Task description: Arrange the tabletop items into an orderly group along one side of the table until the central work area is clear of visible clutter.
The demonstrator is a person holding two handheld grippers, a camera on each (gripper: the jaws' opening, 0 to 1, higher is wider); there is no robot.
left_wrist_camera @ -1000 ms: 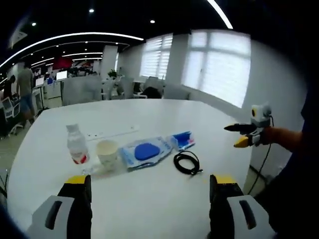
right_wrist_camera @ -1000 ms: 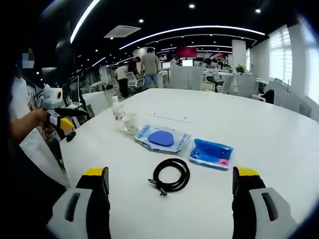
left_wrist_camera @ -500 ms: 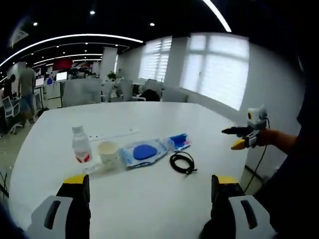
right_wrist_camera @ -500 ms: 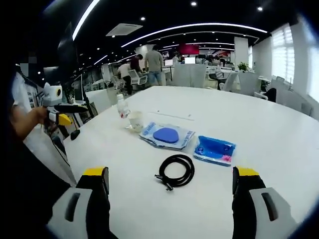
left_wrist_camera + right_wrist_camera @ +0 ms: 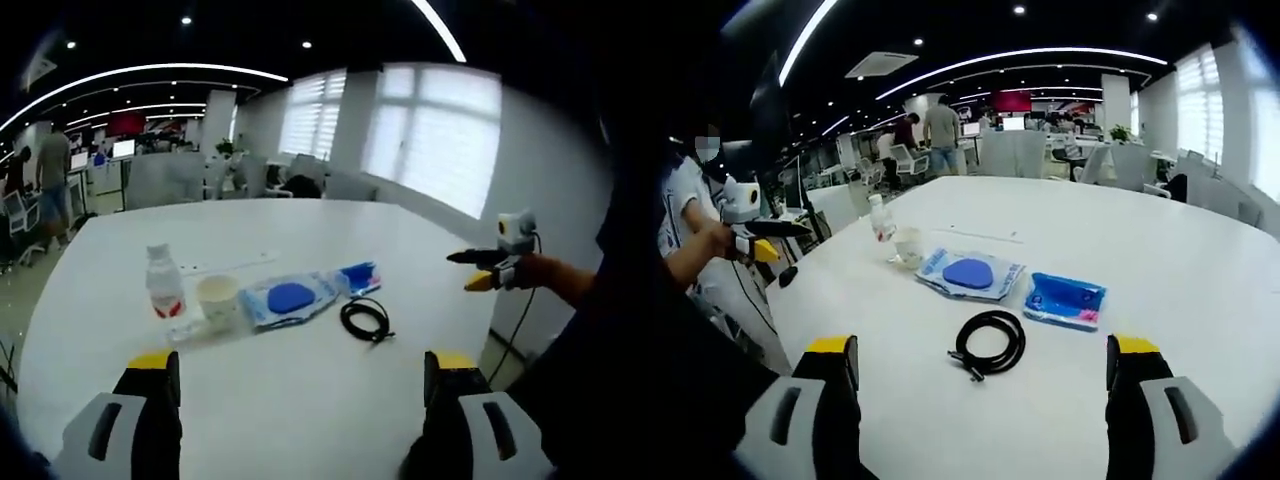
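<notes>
On the white table (image 5: 300,225) lies a row of items: a small water bottle (image 5: 163,284) with a red label, a paper cup (image 5: 217,299), a clear packet with a blue oval (image 5: 290,298), a blue packet (image 5: 358,277) and a coiled black cable (image 5: 366,319). The right gripper view has the same bottle (image 5: 878,217), cup (image 5: 907,246), oval packet (image 5: 970,274), blue packet (image 5: 1067,300) and cable (image 5: 988,342). My left gripper (image 5: 300,400) is open and empty, short of the row. My right gripper (image 5: 980,400) is open and empty, near the cable.
A flat white strip (image 5: 225,266) lies behind the cup. The right gripper (image 5: 482,268) is held beyond the table's right edge, the left gripper (image 5: 758,236) beyond its left edge. People stand by desks (image 5: 940,125) in the far office. Chairs (image 5: 300,185) line the far side.
Both views have drifted slightly with the hands. The items on the table lie where they were, and both grippers stay open.
</notes>
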